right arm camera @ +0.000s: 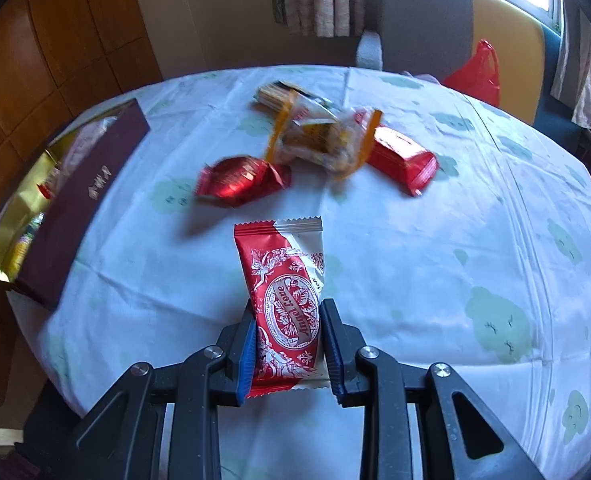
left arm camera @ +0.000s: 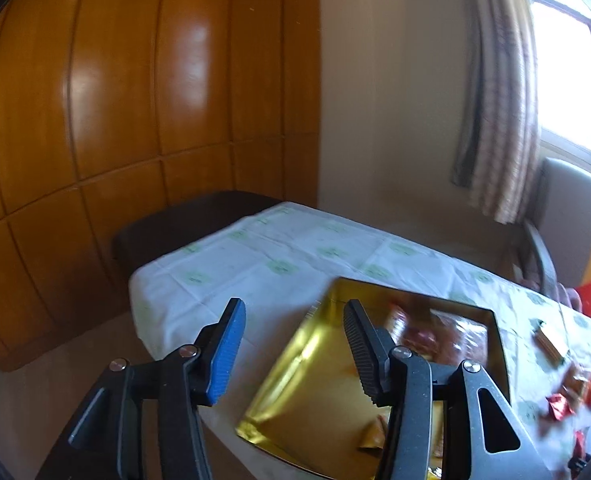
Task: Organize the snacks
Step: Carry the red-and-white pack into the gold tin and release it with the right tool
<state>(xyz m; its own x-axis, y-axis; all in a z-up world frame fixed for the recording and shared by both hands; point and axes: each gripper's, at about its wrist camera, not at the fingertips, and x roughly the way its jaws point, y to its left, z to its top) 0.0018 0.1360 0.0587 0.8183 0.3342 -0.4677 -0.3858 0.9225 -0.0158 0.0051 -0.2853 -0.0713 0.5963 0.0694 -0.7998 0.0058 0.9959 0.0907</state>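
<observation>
My right gripper (right arm camera: 288,314) is shut on a red and white "Angel Love" snack packet (right arm camera: 285,300) and holds it above the table. Beyond it lie a red foil snack (right arm camera: 241,180), a clear orange-edged packet (right arm camera: 323,140), a red box-shaped snack (right arm camera: 401,160) and a striped packet (right arm camera: 273,94). A gold-lined box (right arm camera: 19,216) with a maroon side stands at the left with snacks inside. My left gripper (left arm camera: 293,322) is open and empty above that gold box's (left arm camera: 295,392) left rim; loose red snacks (left arm camera: 559,404) lie to its right.
The table carries a white cloth with green prints (right arm camera: 495,320). A grey and yellow chair (right arm camera: 435,28) with a red bag (right arm camera: 477,72) stands behind it. Wooden wardrobe panels (left arm camera: 135,100) fill the left. A dark bench (left arm camera: 183,224) stands at the table's far end.
</observation>
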